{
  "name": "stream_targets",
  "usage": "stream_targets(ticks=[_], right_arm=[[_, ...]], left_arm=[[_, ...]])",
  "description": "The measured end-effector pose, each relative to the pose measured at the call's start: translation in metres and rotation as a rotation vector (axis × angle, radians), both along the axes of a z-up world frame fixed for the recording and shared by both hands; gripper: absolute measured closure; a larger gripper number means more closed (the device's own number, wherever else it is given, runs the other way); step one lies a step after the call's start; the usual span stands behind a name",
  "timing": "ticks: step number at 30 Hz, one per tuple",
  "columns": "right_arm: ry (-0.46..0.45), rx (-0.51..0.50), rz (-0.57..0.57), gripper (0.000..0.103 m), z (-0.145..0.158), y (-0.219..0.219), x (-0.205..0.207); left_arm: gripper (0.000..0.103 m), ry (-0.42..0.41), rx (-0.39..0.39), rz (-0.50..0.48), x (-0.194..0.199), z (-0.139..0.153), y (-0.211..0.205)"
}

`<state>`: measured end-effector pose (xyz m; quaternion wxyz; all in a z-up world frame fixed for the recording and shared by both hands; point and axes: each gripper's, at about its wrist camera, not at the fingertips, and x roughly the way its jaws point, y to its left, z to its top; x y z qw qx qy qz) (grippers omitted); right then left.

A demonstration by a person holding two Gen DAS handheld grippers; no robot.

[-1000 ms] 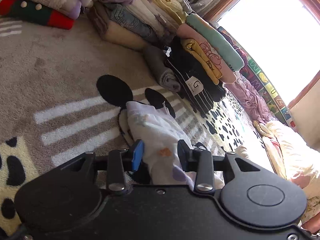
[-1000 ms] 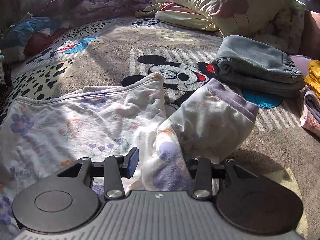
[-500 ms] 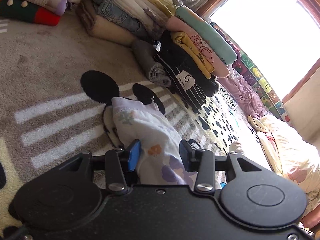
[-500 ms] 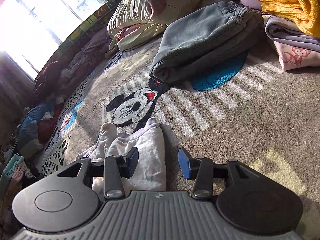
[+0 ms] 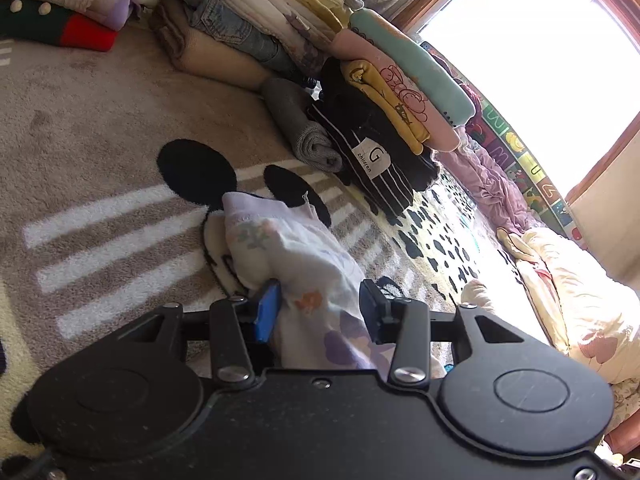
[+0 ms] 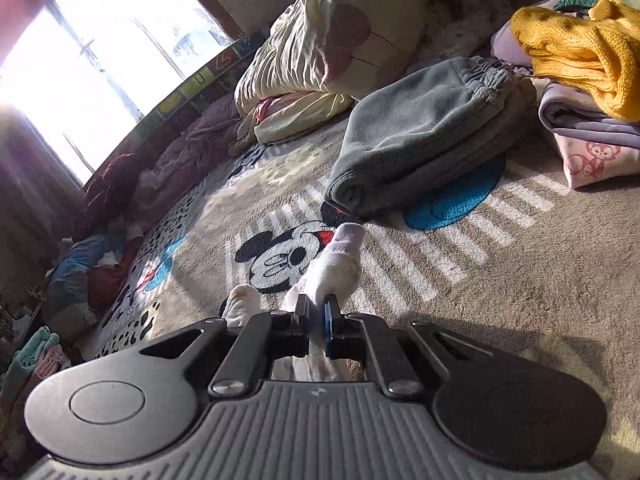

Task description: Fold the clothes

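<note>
The large Mickey Mouse blanket [image 6: 500, 280] covers the whole surface, and all the clothes lie on it. Much of the work looks already done, in my judgement. Along the far edge in the left wrist view stands a long row of folded stacks [image 5: 280, 20], and beside it a smaller pile with a black striped piece [image 5: 372, 160] at the bottom. In the right wrist view, folded grey trousers [image 6: 428, 132] lie flat, and next to them a pink and purple folded pile [image 6: 588, 140] carries a yellow knitted sweater [image 6: 580, 52] that looks only loosely laid.

What is left, as far as one can see, is the floral white garment [image 5: 292, 248] in the middle of the blanket. It is bunched, not flat, so its folding seems to be in progress.

The left tongs [image 5: 316, 308] stand open, with the garment lying between the jaws, which do not squeeze it. The right tongs [image 6: 317, 312] are closed tightly on a thin edge of the same garment, near one cuff [image 6: 348, 236].
</note>
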<state>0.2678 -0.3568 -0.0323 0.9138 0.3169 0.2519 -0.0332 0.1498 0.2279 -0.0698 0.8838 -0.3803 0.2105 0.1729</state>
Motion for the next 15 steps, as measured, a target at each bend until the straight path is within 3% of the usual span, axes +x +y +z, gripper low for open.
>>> stream_targets(ticks=[10, 13, 15], right_arm=[[0.104, -0.138, -0.066, 0.086, 0.004, -0.013, -0.047], [0.135, -0.179, -0.086, 0.073, 0.006, -0.017, -0.061], [0.156, -0.206, -0.099, 0.072, 0.007, -0.020, -0.070]], left_arm=[[0.059, -0.008, 0.000, 0.053, -0.010, 0.006, 0.004], [0.055, -0.012, -0.001, 0.077, -0.015, 0.008, 0.009], [0.055, 0.000, -0.008, 0.082, -0.014, 0.006, 0.012]])
